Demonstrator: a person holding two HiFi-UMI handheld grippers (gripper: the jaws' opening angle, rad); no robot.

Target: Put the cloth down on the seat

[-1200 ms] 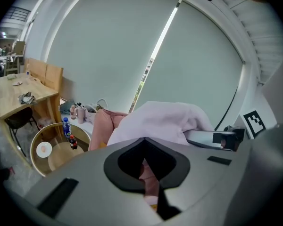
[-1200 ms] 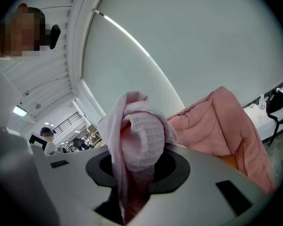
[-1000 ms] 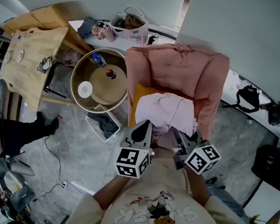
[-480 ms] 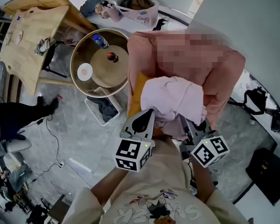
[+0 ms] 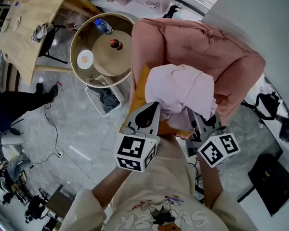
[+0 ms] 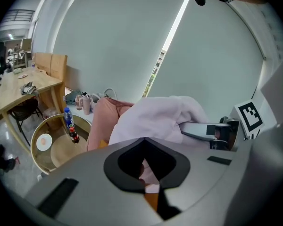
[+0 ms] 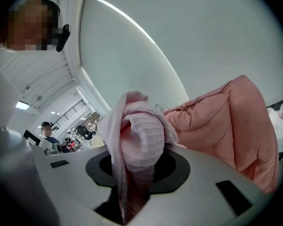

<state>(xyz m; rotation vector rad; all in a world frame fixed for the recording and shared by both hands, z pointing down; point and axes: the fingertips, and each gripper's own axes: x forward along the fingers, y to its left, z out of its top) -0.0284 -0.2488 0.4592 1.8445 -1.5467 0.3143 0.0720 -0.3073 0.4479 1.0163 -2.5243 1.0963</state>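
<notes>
The pink cloth is bunched up in the air over the seat of a pink armchair, held at its near edge by both tools. The left hand-held gripper has its jaws pressed together on a fold of the cloth. The right hand-held gripper pinches a thicker wad, which bulges up out of its jaws in the right gripper view. An orange cushion lies on the seat under the cloth, showing at the cloth's left side. It is not clear whether the lowest folds touch the cushion. Left of the armchair, a round tabletop carries a blue-capped bottle, a dark bottle and a small plate.
</notes>
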